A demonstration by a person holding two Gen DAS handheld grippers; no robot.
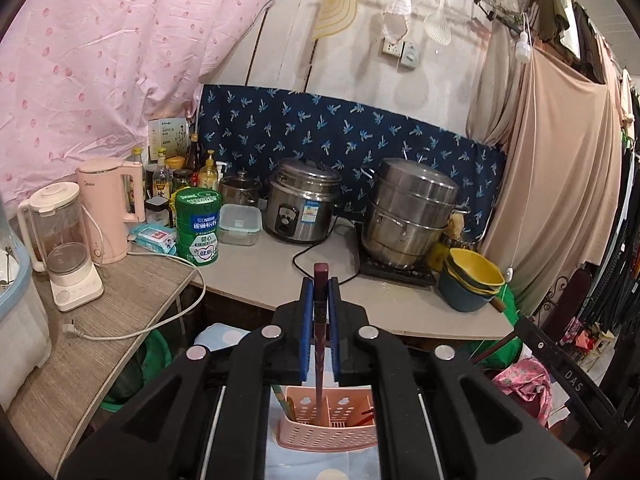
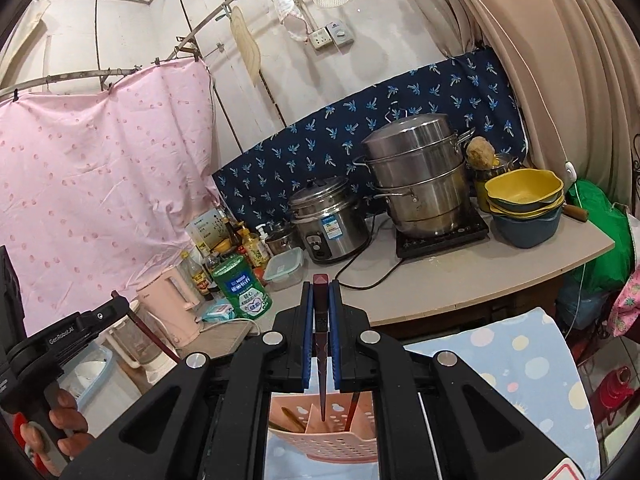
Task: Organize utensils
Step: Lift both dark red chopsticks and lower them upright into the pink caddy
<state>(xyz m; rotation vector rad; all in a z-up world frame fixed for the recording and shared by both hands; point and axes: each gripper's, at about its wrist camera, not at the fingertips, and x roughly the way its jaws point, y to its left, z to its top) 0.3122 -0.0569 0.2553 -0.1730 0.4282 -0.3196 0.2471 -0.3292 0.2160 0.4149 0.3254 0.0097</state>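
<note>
Between the blue pads of the left gripper (image 1: pixel 320 320) a dark reddish chopstick (image 1: pixel 320 344) is clamped, its blunt end poking out past the fingertips and its tapered end running back below the jaws into the pink utensil caddy (image 1: pixel 328 424). That tip sits in the middle compartment of the perforated caddy, which stands on a blue dotted cloth (image 1: pixel 224 338) directly under the gripper. The right gripper (image 2: pixel 321 320) is posed much the same, jaws closed on a second chopstick of its own (image 2: pixel 321 356), held lengthwise between the pads, its point hanging just above the caddy's (image 2: pixel 324 436) divider; whether it touches the plastic cannot be told. From the right wrist view the caddy shows three compartments: one to the left of the jaws holds pale wooden utensils (image 2: pixel 292 420), and one to the right holds a single reddish stick (image 2: pixel 352 410). At the far left of that view a hand (image 2: pixel 60 424) grips the handle of the other device. Beyond the fingertips, on the counter (image 1: pixel 260 276), stand two steel cookers, one green tin and one stack of yellow and blue bowls (image 1: pixel 472 280).
</note>
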